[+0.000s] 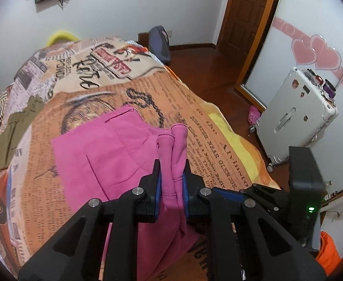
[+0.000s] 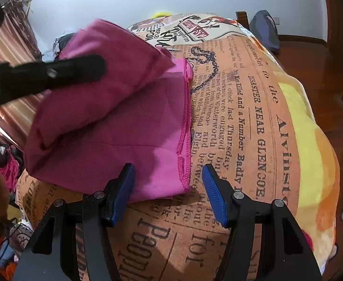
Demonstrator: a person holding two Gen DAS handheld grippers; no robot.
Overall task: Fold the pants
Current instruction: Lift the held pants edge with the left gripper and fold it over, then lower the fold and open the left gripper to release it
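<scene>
Left gripper [image 1: 171, 164] pinches pink pants [image 1: 96, 154] (bunched); right gripper [image 2: 167, 171] gapes empty

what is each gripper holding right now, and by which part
The left gripper is shut on the pink pants, pinching a bunched edge. The right gripper is open, holding nothing.

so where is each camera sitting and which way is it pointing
Left wrist: sits on the left tool, looking down along its fingers across the bed toward the door; the tool is shut on bunched pink pants.
Right wrist: sits on the right tool, open, tilted down at the pants' hem; the left tool crosses its upper left.
Shared: the pants, the newspaper-print blanket, and the left tool.
</scene>
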